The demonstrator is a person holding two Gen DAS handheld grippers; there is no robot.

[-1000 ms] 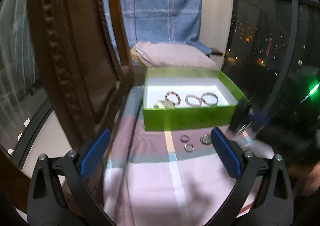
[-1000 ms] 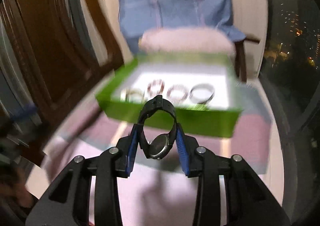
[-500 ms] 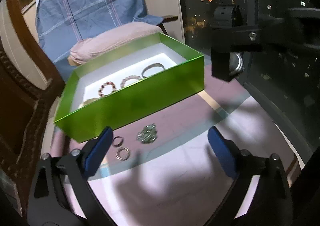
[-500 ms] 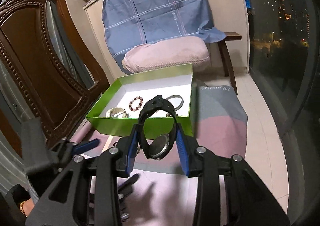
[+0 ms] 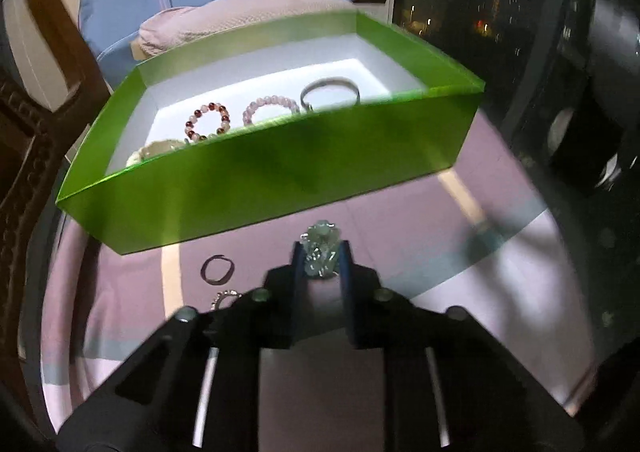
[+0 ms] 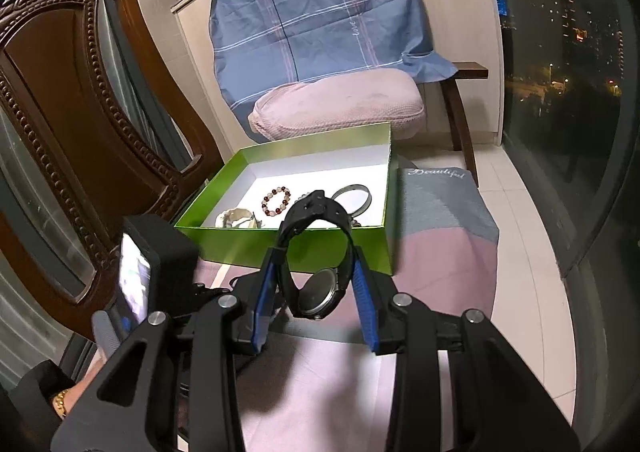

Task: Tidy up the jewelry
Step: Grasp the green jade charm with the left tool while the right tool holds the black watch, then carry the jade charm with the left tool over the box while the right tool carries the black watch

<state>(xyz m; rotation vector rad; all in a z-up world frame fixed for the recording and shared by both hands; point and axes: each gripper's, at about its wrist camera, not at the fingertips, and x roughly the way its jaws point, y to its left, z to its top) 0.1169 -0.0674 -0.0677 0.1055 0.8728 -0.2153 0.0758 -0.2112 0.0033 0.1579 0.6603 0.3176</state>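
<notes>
My left gripper (image 5: pixel 320 264) is shut on a pale green crystal ornament (image 5: pixel 320 248) just in front of the green box (image 5: pixel 260 187). The box holds a red-and-white bead bracelet (image 5: pixel 207 121), a pink bead bracelet (image 5: pixel 270 107), a silver bangle (image 5: pixel 330 89) and a pale bracelet (image 5: pixel 156 149). Two small rings (image 5: pixel 217 269) lie on the pink cloth left of the gripper. My right gripper (image 6: pixel 316 280) is shut on a black wristwatch (image 6: pixel 316 252), held above the cloth before the box (image 6: pixel 288 244).
A carved wooden chair (image 6: pixel 80 123) stands to the left. A cushioned chair (image 6: pixel 340 103) with a blue plaid cloth stands behind the box. A dark window (image 6: pixel 572 71) runs along the right. The left gripper's body (image 6: pixel 160 264) shows at lower left in the right wrist view.
My left gripper has come down and shut on the crystal ornament, which lay on the cloth before. The right gripper still holds the watch and has shifted slightly.
</notes>
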